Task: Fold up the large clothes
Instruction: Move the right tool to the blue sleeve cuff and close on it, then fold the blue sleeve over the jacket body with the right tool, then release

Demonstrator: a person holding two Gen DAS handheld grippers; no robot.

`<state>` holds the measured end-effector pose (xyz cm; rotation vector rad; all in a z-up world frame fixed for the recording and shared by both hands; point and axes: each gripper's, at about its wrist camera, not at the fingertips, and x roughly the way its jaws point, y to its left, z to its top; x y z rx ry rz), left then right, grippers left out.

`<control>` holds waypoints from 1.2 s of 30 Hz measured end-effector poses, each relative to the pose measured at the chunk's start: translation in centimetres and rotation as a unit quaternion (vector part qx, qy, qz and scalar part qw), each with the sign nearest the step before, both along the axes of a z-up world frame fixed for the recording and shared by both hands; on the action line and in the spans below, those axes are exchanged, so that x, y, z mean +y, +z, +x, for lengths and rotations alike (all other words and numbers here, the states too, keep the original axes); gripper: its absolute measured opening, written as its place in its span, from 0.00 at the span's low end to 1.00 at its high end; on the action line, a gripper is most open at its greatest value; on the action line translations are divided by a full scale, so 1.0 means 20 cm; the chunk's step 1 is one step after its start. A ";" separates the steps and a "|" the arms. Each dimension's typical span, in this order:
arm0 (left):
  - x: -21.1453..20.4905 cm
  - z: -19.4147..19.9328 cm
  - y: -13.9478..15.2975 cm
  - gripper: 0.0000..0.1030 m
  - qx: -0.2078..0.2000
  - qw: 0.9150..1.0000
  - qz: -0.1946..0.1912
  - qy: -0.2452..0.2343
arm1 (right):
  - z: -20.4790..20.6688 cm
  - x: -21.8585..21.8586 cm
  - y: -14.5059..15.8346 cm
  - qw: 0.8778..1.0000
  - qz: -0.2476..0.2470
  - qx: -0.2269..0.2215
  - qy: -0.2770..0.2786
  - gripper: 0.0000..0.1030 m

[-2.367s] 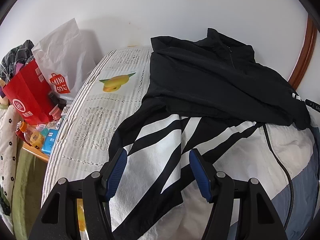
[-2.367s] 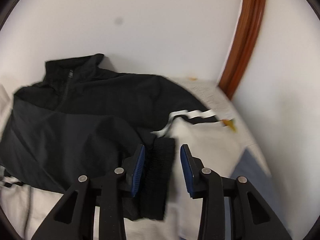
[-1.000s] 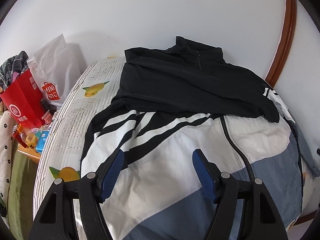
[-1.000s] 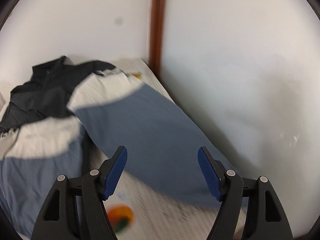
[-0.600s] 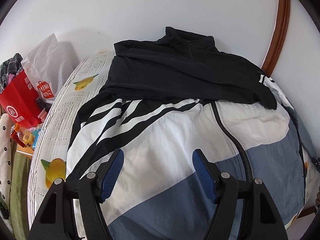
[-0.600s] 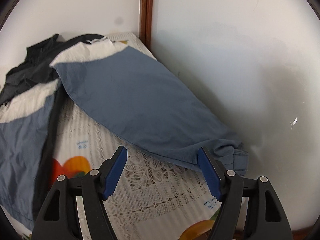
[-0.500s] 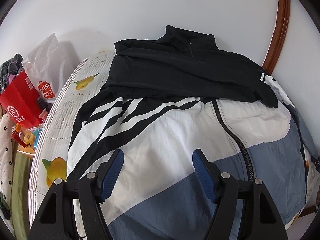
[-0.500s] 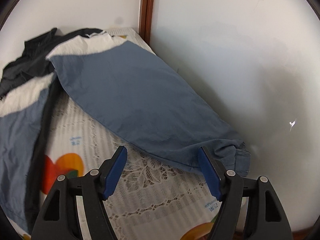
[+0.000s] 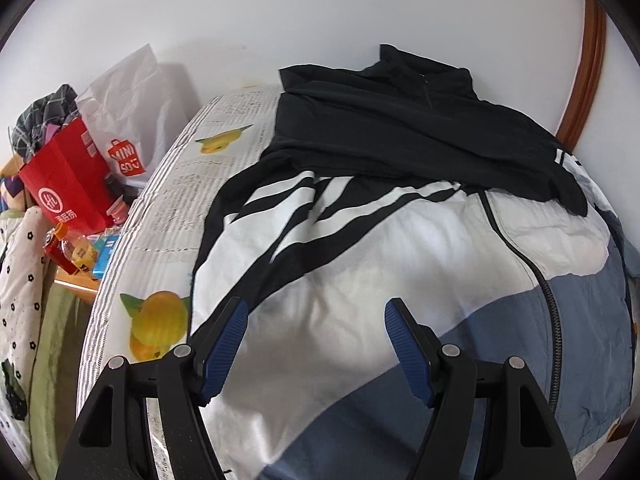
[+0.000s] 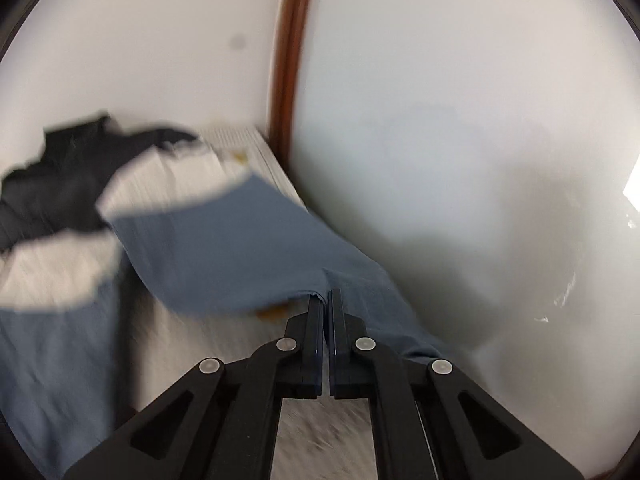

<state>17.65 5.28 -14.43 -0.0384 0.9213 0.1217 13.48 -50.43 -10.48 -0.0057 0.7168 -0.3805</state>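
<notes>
A large jacket (image 9: 400, 264), black at the top, white with black stripes in the middle and blue at the bottom, lies spread on the bed. My left gripper (image 9: 316, 344) is open and empty, hovering over its white front. In the right wrist view my right gripper (image 10: 325, 300) is shut on the jacket's blue sleeve (image 10: 240, 248) near the cuff and holds it lifted off the bed by the wall. The view is motion-blurred.
The bed has a striped sheet with fruit prints (image 9: 160, 320). Left of it stand a red bag (image 9: 64, 188), a white plastic bag (image 9: 132, 120) and clutter on a low table. A white wall and a brown door frame (image 10: 288, 60) stand close on the right.
My right gripper has closed on the blue sleeve and lifted it from the sheet. My left gripper has shifted slightly left and closer over the jacket, still open.
</notes>
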 end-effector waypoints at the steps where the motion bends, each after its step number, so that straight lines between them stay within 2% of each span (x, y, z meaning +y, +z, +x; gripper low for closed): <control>1: 0.01 0.00 -0.01 0.67 0.001 1.000 -0.005 0.002 | 0.02 0.03 0.05 1.000 0.005 -0.013 0.010 0.01; 7: 0.09 -0.02 -0.02 0.67 0.000 1.000 -0.011 0.007 | 0.25 0.39 0.29 0.993 0.026 -0.070 0.095 0.01; 13: 0.16 0.00 -0.02 0.67 -0.002 1.000 -0.024 0.014 | 0.47 0.84 0.34 0.979 0.053 -0.086 0.178 0.02; 22: 0.24 0.03 -0.02 0.67 -0.009 0.999 -0.028 0.011 | 0.78 1.43 0.24 0.954 0.081 -0.068 0.279 0.02; 31: 0.27 0.09 -0.03 0.67 -0.005 0.999 -0.039 0.014 | 0.95 1.76 0.11 0.936 0.090 -0.044 0.339 0.02; 34: 0.26 0.11 -0.03 0.67 -0.005 0.999 -0.038 0.013 | 0.97 1.85 0.09 0.921 0.097 -0.040 0.375 0.02; 36: 0.25 0.12 -0.03 0.67 -0.004 0.999 -0.038 0.013 | 0.98 1.91 0.06 0.916 0.092 -0.032 0.388 0.02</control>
